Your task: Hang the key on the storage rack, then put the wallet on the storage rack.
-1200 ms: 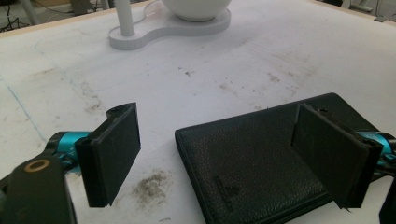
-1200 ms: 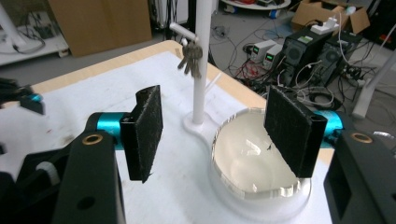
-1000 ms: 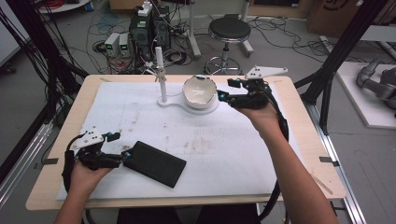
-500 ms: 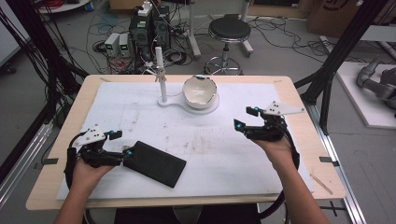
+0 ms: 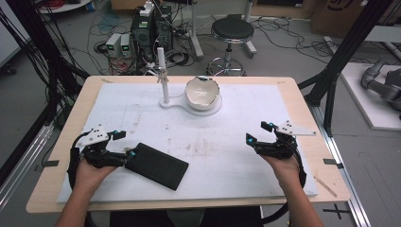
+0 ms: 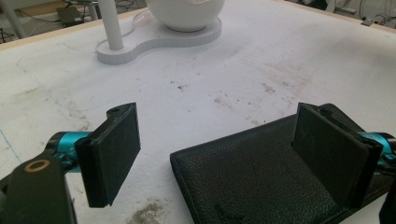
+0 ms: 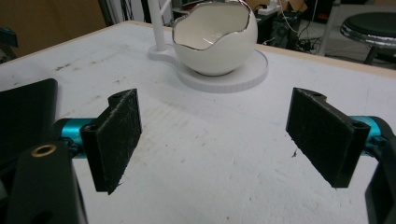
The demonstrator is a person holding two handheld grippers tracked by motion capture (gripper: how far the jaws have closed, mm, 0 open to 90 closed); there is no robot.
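High view: fixed above the near edge, looking forward and down over the whole table (image 5: 56, 189). Left gripper view: low and close at near left, facing far-right across the black wallet (image 6: 261, 186). Right gripper view: low at near right, facing far-left. Shared by all: white egg-shaped bowl (image 7: 215, 39) on its stand (image 5: 165, 75).

I'm seeing both grippers wearing black bodies with teal fittings: the left gripper (image 5: 118, 144) and right gripper (image 5: 259, 132) each carrying flat black padded fingers (image 6: 114, 151), grey three-cornered plates, brass-ringed screws, trailing black cables.
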